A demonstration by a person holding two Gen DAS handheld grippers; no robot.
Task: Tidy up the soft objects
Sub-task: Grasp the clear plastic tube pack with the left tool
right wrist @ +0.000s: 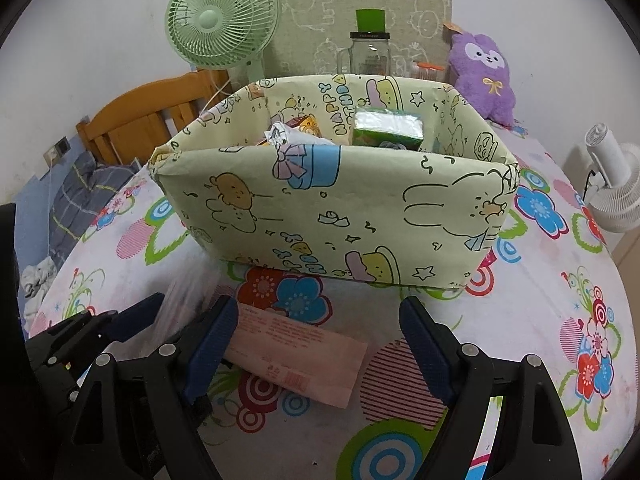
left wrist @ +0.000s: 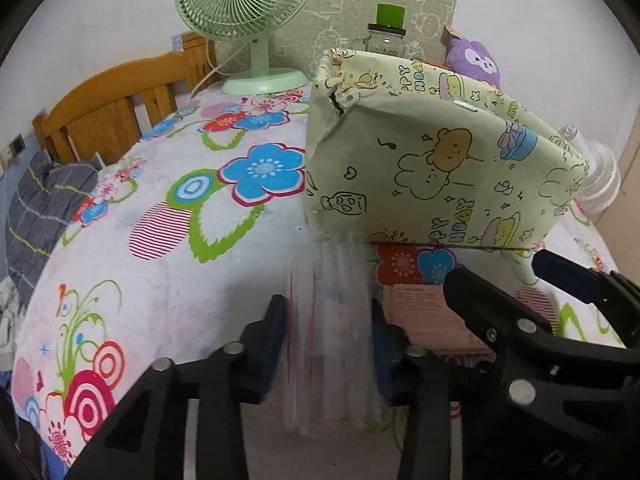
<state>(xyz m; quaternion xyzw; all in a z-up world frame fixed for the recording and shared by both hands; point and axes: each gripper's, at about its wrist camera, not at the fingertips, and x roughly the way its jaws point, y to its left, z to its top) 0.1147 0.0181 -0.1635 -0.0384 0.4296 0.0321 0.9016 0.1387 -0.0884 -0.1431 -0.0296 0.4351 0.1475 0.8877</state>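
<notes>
Your left gripper (left wrist: 328,336) pinches a clear plastic packet (left wrist: 328,320) before the patterned box (right wrist: 332,200); your right gripper (right wrist: 320,344) gapes, empty; next, lift it in.

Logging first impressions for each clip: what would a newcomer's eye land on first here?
Probably the pale green cartoon-print box in the middle of the flowered bedspread, with a tissue pack inside. Next, the left gripper pinching a clear plastic bag in front of the box.
</notes>
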